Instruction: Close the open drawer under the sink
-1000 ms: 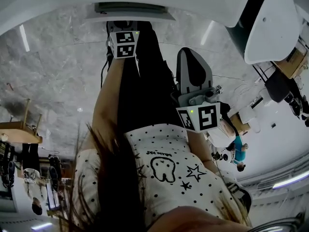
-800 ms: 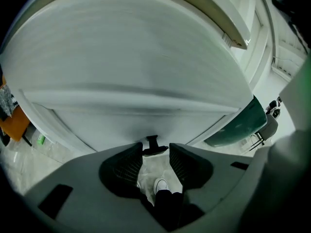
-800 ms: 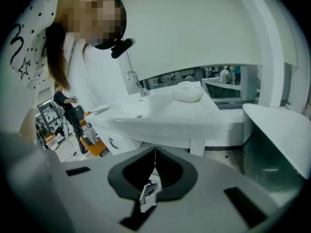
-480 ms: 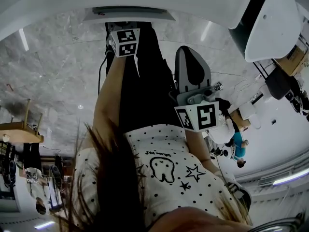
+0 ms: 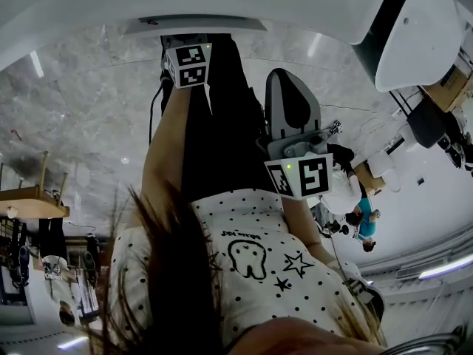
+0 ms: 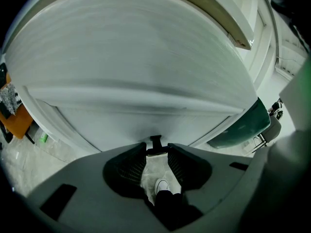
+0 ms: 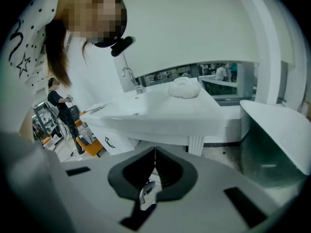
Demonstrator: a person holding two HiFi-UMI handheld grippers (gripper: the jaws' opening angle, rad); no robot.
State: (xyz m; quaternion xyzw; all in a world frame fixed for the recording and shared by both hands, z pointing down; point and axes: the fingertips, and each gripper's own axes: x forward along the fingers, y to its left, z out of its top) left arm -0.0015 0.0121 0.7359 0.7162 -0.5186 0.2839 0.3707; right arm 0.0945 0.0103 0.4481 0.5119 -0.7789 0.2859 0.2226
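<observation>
Drawer front (image 6: 146,57) dead ahead of me, handle (image 6: 155,141) on it, low in my view. Shoe (image 6: 162,184) on floor beneath. Tub-like unit (image 6: 243,127) off to drawer's right. Switching to right gripper view: faucet (image 7: 130,76) at back left of sink counter (image 7: 160,113), cloth lump (image 7: 184,87) on counter to faucet's right, small table (image 7: 90,144) on floor left of counter.

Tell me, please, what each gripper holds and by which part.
The right gripper, jaws together, holds nothing. On the left gripper, the jaws have just been closing, with the black drawer handle between their tips; whether they grip it is unclear.
</observation>
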